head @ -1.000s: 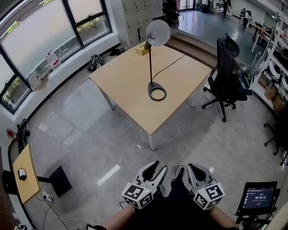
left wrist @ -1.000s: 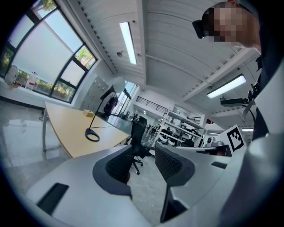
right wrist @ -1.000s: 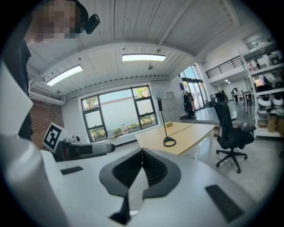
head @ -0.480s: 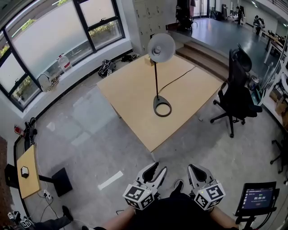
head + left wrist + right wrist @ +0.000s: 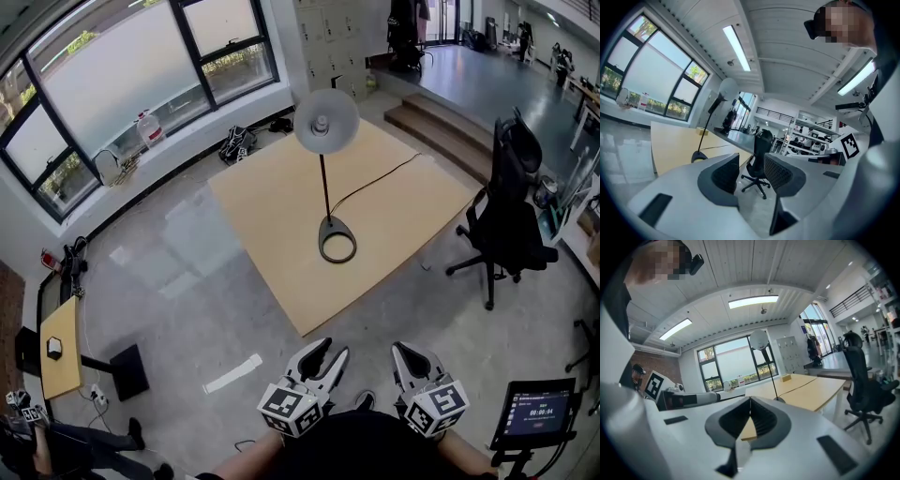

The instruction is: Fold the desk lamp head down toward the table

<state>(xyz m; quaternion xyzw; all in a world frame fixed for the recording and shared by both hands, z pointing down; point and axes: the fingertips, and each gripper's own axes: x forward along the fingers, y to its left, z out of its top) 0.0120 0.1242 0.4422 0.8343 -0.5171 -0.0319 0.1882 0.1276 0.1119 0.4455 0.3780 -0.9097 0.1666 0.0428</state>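
One desk lamp point(image 5: 324, 178) stood upright on the tan surface point(image 5: 272, 211) in the head view, with its head raised. One office chair point(image 5: 511, 211) stood at the right edge. Open floor separated the surface from the left tongs point(image 5: 330, 349) and right tongs point(image 5: 401, 350), both well short of the lamp. In the left gripper view, the left tongs stood partly open and empty. In the right gripper view, the right tongs were pressed together on nothing.

The head view looks steeply down from well back onto the table point(image 5: 272, 206), while both gripper views, lower and equally far off, face roughly level toward that same table and its desk lamp point(image 5: 325, 122).
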